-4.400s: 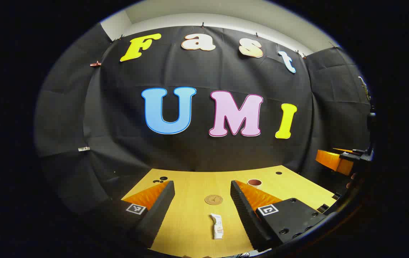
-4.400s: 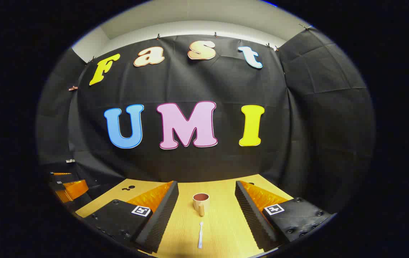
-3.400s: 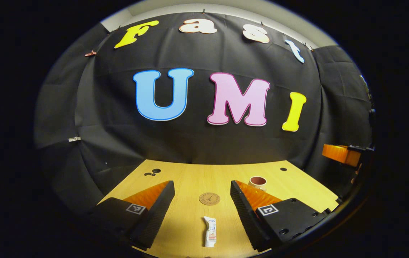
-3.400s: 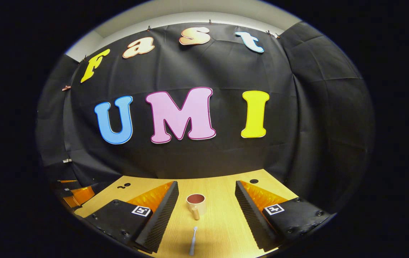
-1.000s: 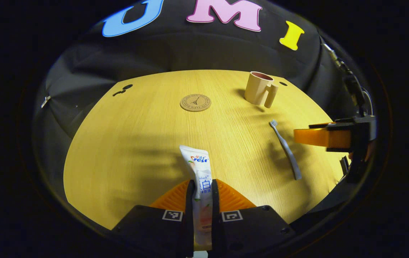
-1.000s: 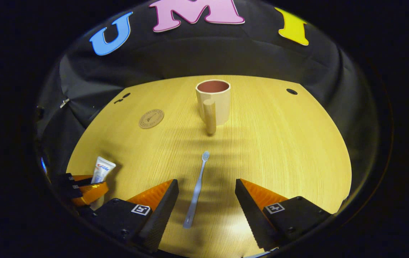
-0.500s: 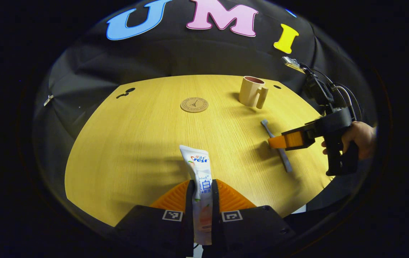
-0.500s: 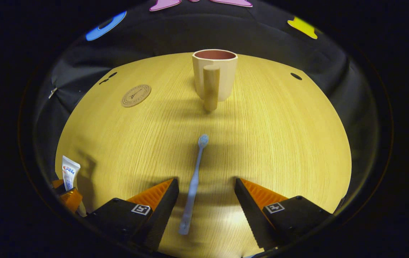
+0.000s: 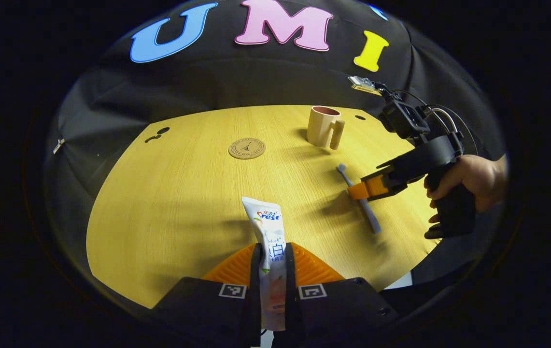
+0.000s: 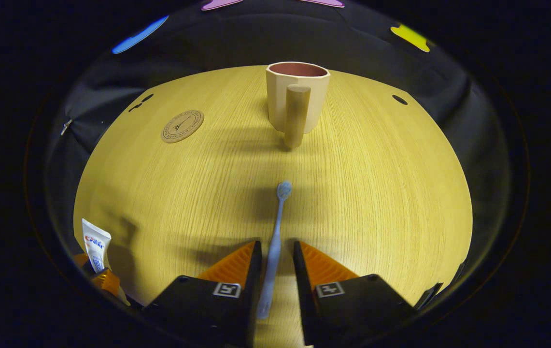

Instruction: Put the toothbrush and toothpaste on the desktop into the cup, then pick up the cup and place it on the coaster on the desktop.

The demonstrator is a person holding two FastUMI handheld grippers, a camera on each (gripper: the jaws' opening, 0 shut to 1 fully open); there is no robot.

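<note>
Left gripper view looks down on a pale wooden counter (image 9: 169, 193) against the booth's black cloth wall. At the bottom of this view the left hand-held gripper (image 9: 272, 268) is clamped on a white toothpaste tube (image 9: 269, 241): both fingers press its sides, and the tube's flat end sticks forward over the counter. To the right, a person's hand (image 9: 468, 181) holds the right hand-held gripper (image 9: 369, 188), which is lowered over the middle of a light blue toothbrush (image 9: 357, 198) lying on the wood. Farther back, a beige cup (image 9: 322, 126) with a dark pink inside stands upright, its handle turned toward the toothbrush. A round cork coaster (image 9: 247, 148) lies flat to the left of the cup, well apart from it.

Right gripper view shows the right hand-held gripper's fingers drawn close on either side of the toothbrush (image 10: 275, 241) handle, with narrow gaps visible, so I cannot tell whether both press on it. The brush head points toward the cup (image 10: 297, 99), whose handle faces the camera. The coaster (image 10: 182, 126) lies left of the cup, and the toothpaste tube (image 10: 96, 251) stands at the lower left edge.
</note>
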